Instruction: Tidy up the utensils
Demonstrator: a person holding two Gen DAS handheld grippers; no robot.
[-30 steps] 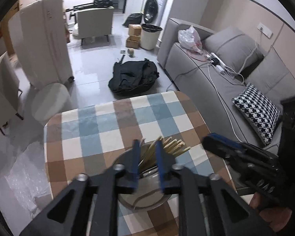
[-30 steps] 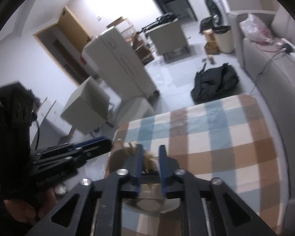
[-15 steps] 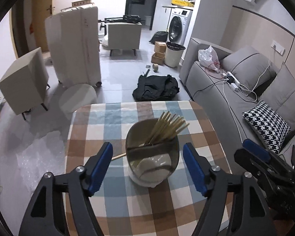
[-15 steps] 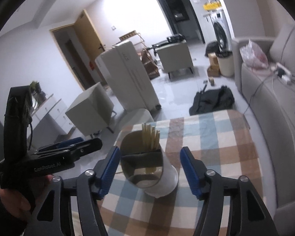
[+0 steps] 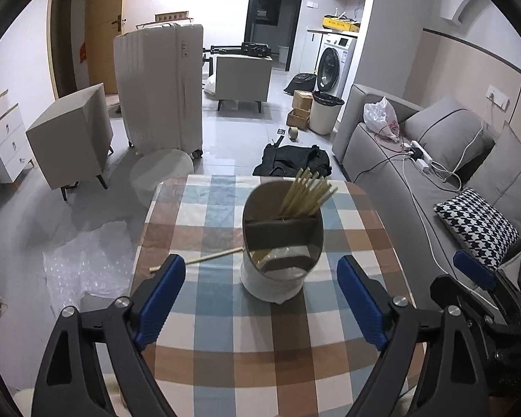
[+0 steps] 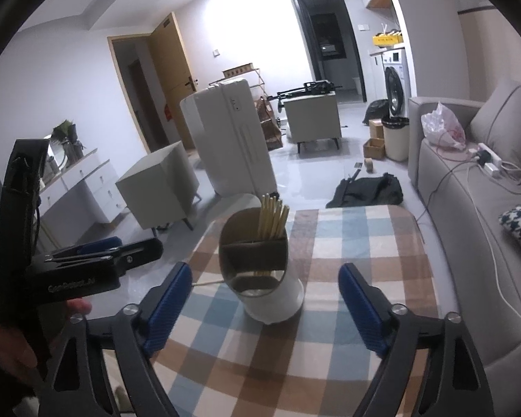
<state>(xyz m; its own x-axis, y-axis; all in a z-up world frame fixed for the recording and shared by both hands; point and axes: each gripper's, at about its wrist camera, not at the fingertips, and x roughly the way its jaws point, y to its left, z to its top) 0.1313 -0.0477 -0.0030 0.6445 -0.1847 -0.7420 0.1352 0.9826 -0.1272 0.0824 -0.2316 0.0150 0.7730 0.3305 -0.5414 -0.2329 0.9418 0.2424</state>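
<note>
My left tongs and right tongs are matt black plastic with ribbed blue pads and bright metal screws. A checked woven cloth covers the tabletop. The utensil holder looks smooth and glazed, white outside; the chopsticks look like pale wood.

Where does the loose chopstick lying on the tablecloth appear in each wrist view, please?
Left wrist: loose chopstick left of the utensil holder, above the near-left finger.
Right wrist: chopstick, a sliver left of the holder.
Shared landmark: white suitcase.
</note>
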